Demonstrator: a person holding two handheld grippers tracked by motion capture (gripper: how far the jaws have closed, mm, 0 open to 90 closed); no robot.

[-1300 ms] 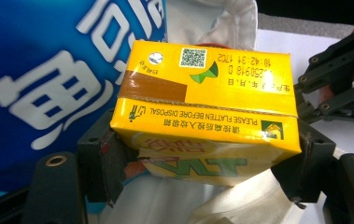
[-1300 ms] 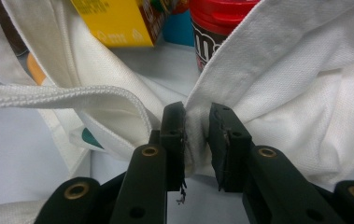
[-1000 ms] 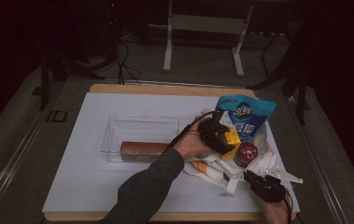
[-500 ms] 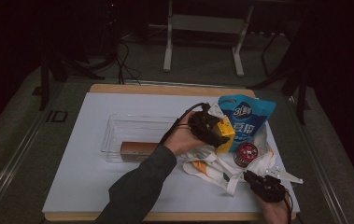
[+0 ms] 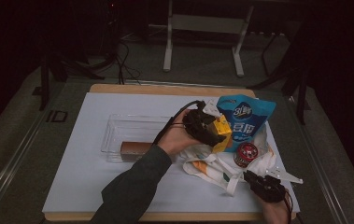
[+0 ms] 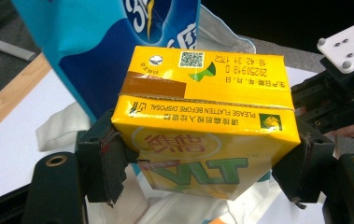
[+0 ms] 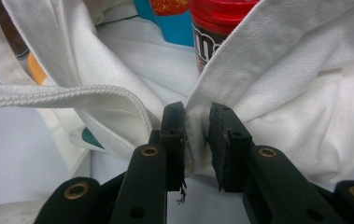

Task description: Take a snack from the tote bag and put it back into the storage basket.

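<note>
Clamped between the pads of my left gripper [image 6: 205,154], a yellow drink carton [image 6: 202,126] sits square across the jaws, its printed top facing the camera and a strip of brown tape on the flap. From above, that gripper [image 5: 214,133] holds the carton [image 5: 222,133] up off the table, over the mouth of the white cloth bag [image 5: 221,163]. Nearest me, my right gripper [image 7: 195,140] pinches a fold of the bag's white fabric [image 7: 277,107] between its narrowly set jaws; in the high view it [image 5: 258,179] rests at the front right corner of the white mat [image 5: 86,182], gripping the bag's edge. Just behind the fold stands a red-lidded jar [image 7: 219,23], seen from above [image 5: 245,154] nestled in the cloth. Beyond it a blue snack pouch [image 5: 247,116] stands upright behind the carton. Farther left on the mat, a clear plastic tray [image 5: 132,128] has a brown bar [image 5: 135,148] along its near edge, well apart from the bag.
</note>
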